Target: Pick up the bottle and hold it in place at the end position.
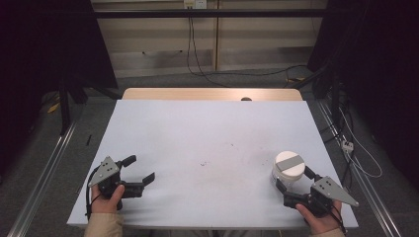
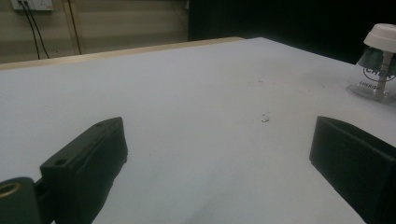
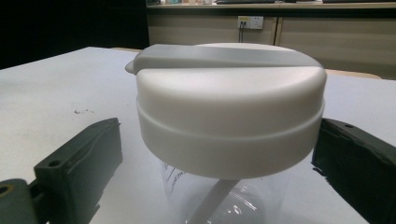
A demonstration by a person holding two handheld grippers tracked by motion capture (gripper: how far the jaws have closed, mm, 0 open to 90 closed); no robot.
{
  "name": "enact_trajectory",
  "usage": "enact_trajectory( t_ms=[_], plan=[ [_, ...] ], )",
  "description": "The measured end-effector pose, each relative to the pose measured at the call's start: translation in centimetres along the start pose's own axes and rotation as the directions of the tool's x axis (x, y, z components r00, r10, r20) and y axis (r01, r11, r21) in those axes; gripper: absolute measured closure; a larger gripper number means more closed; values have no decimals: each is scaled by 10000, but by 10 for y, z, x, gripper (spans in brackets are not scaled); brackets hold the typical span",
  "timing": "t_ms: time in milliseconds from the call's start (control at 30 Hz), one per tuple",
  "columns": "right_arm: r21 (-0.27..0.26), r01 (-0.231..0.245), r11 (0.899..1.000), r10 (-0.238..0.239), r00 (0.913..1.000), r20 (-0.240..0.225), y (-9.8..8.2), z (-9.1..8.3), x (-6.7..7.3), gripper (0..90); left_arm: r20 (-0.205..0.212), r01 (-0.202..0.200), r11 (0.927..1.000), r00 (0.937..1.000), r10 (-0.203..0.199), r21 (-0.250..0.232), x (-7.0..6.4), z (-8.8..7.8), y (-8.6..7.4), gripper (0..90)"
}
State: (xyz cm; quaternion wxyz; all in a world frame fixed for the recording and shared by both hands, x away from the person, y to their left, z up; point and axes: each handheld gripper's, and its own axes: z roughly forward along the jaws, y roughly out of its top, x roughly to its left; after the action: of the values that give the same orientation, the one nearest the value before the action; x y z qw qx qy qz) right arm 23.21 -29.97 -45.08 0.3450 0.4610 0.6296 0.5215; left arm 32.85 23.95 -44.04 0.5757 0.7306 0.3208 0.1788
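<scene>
Two grippers are sitting low on the near side of the white tabletop point(image 1: 207, 143) as I am watching. My left gripper point(image 1: 141, 170), held in the left hand point(image 1: 106, 200), is resting at the near left with its jaws spread wide and nothing between them. My right gripper point(image 1: 294, 181), in the right hand point(image 1: 318, 219), is reaching around a clear jar point(image 1: 288, 170) with a white lid point(image 3: 231, 116) at the near right; its jaws are standing open on either side of the lid, and I cannot tell whether they are touching it. A few dark specks point(image 1: 205, 163) are lying mid-table. Beyond the far edge, cables point(image 1: 195, 54) are hanging from a wall socket point(image 1: 194, 4).
</scene>
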Motion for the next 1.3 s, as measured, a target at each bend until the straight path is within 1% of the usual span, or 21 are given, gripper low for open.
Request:
enact_trajectory(
  t_ms=[233, 367, 533, 633, 733, 833, 967, 1033, 1067, 1167, 1233, 1300],
  plan=[
    [67, -22, 10000, 22, 10000, 52, 0, 1, 0, 16, 66, -19, 10000, 10000, 19, 44, -1, 0, 0, 37],
    [118, -50, 9999, 49, 9999, 90, 0, 4, 0, 16, 48, 75, 10000, 10000, -75, 17, 0, -1, -1, 37],
    [222, -75, 9997, 72, 9998, 162, -1, 7, -1, 17, 39, 32, 10000, 10000, -32, 43, 0, -1, -1, 37],
    [394, -122, 9992, 114, 9997, 212, -2, 9, -2, 18, 29, 51, 10000, 10000, -52, 58, -1, -1, -1, 37],
    [493, -123, 9987, 110, 9996, 279, -2, 12, -2, 21, 36, -70, 9999, 10000, 70, 108, 0, 0, -1, 37],
    [644, -79, 9979, 58, 9995, 322, -2, 16, -3, 22, 53, -32, 9999, 10000, 31, 145, -1, 1, -1, 37],
    [993, -6, 9951, -17, 9997, 233, -2, 23, -3, 38, 100, -88, 9998, 9999, 86, 205, -1, 2, -1, 37],
    [1059, 17, 9944, -44, 9997, 254, -1, 25, -2, 47, 109, -88, 9997, 9999, 86, 220, 0, 2, -2, 37],
    [994, 14, 9950, -39, 9997, 250, -1, 28, -3, 55, 114, -100, 9997, 9999, 98, 217, 0, 2, -2, 37],
    [1157, -49, 9933, 21, 9997, 240, 0, 30, -4, 61, 111, -70, 9998, 9999, 68, 182, 0, 3, -1, 37],
    [1293, -141, 9915, 115, 9997, 203, 0, 32, -5, 95, 120, -81, 9998, 9999, 78, 190, 0, 3, -1, 37],
    [1256, -188, 9919, 164, 9997, 205, 0, 32, -6, 105, 141, -88, 9997, 9999, 85, 218, -1, 4, -1, 37]
  ],
)
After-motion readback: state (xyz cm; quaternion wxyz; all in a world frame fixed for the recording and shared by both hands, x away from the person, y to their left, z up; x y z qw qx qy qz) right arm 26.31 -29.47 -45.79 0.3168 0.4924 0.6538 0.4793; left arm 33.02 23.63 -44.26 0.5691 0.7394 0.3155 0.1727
